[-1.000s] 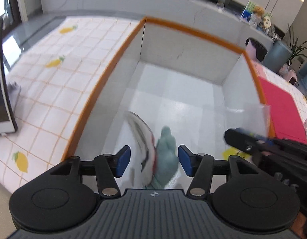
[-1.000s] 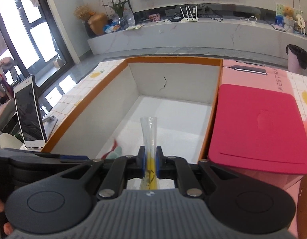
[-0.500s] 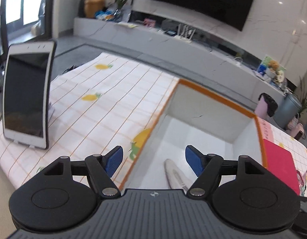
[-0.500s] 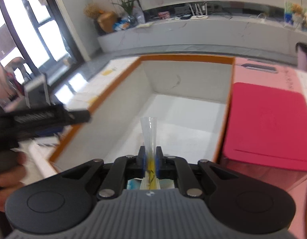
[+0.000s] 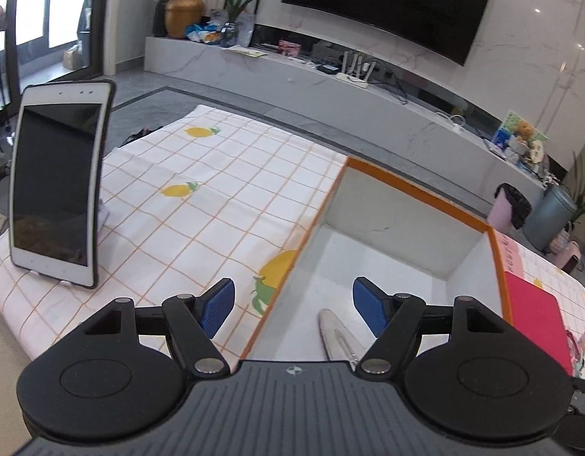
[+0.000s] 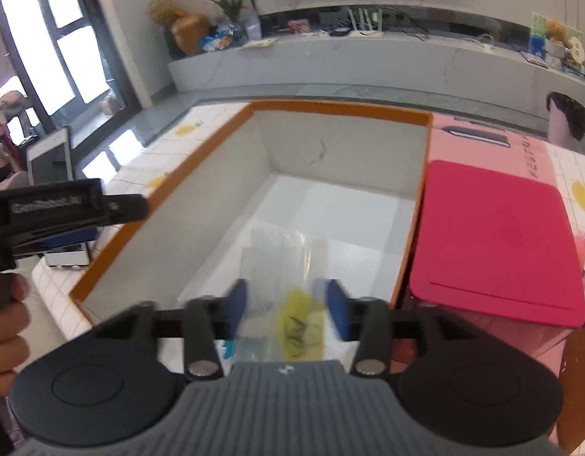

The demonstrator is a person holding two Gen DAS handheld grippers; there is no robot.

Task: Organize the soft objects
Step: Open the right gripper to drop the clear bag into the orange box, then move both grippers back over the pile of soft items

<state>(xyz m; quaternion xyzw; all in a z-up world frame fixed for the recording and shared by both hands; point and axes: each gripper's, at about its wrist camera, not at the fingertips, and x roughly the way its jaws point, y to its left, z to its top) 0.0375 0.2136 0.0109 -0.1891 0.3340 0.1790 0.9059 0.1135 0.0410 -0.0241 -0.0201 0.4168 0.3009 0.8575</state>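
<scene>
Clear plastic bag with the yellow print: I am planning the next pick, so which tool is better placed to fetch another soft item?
Probably left. The left tool is open and empty outside the orange-rimmed white box; the right tool, just opening, straddles the clear plastic bag.

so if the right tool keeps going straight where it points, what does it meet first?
Probably the clear packet between the open right tool's blue pads, then the floor of the orange-rimmed box. Depth is unclear.
</scene>
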